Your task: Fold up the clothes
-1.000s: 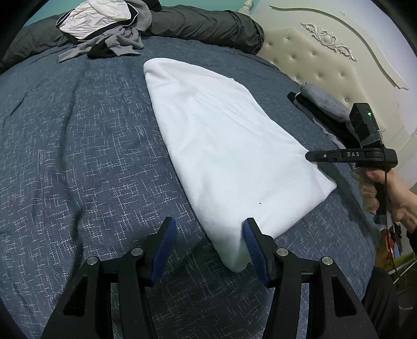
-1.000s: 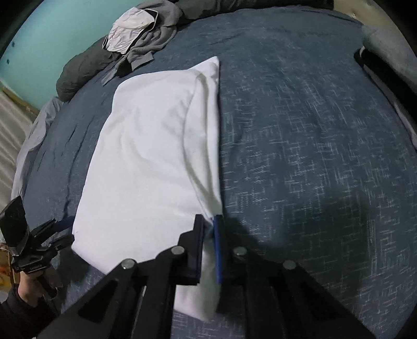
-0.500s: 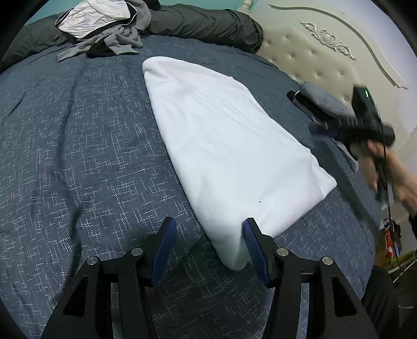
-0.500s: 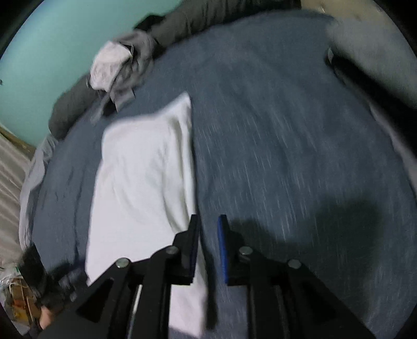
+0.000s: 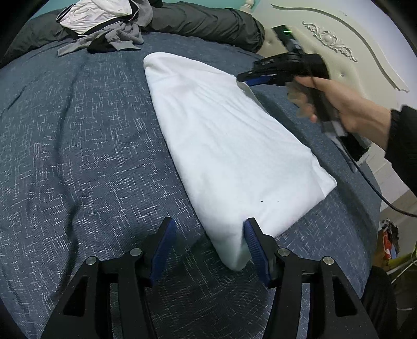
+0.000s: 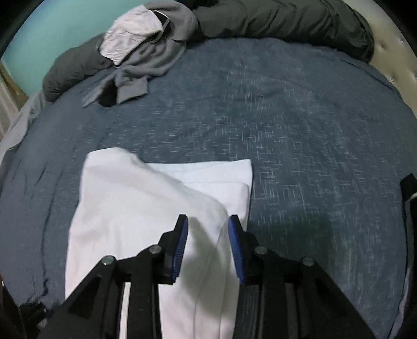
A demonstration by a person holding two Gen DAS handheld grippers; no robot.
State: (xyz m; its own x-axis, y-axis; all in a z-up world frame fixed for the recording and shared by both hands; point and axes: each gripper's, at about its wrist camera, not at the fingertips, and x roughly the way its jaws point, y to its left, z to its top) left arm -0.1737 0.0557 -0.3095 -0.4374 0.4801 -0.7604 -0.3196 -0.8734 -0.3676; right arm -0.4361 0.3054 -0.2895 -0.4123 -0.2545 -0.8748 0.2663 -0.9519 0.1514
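White folded garment (image 5: 229,146) lies flat on the blue bed cover (image 5: 78,146). The left gripper (image 5: 208,250) stands open around its near corner, without pressing it. The right gripper (image 6: 207,247) is opening above the garment's far end, holding nothing. Behind, a grey clothes pile (image 5: 104,28) rests beside a dark rolled duvet (image 5: 208,23).

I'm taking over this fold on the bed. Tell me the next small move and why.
Probably lower the right tool onto the far right edge of the white garment and close there. Its jaws are opening with no cloth pinched, hovering over that end, while the left tool sits open around the near corner, so neither end is gripped yet.
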